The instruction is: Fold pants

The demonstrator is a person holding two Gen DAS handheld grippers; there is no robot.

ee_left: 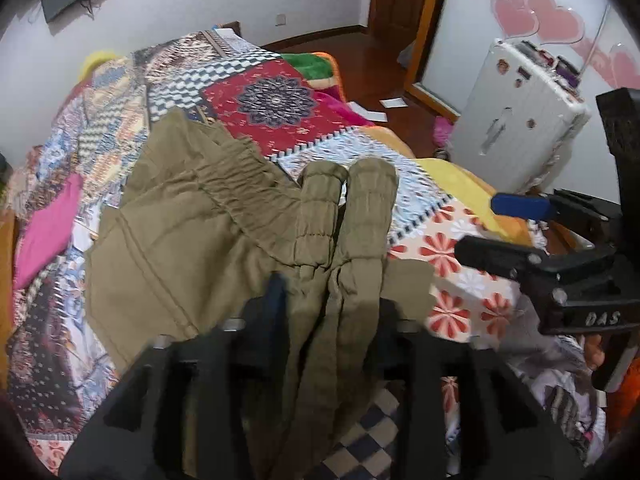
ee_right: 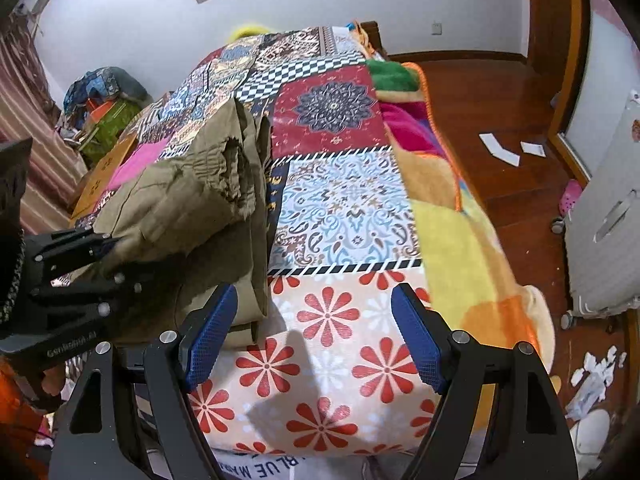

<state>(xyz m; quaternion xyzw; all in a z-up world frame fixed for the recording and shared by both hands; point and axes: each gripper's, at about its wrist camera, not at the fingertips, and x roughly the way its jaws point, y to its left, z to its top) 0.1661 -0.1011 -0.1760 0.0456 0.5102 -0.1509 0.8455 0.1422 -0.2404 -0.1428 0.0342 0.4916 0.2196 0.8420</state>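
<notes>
Olive pants (ee_left: 168,232) lie on the patchwork bedspread (ee_left: 276,100), the two leg cuffs (ee_left: 344,192) folded back up onto the elastic waistband. My left gripper (ee_left: 336,304) hangs low over the near fold. The doubled legs run between its spread fingers, and I see no pad pressing on them. From the right wrist view the pants (ee_right: 180,200) form a thick folded pile, with the left gripper (ee_right: 104,260) at its near corner. My right gripper (ee_right: 316,336) stands open over the red-flower patch, right of the pants, with nothing between its blue pads (ee_right: 208,336). It also shows as the right gripper (ee_left: 480,228).
A yellow-orange blanket (ee_right: 460,240) drapes over the bed's right edge. A white suitcase (ee_right: 608,220) stands on the wooden floor (ee_right: 500,100) among paper scraps. A pink cloth (ee_left: 48,232) lies left of the pants. Bags and clothes (ee_right: 104,96) are piled at the far left.
</notes>
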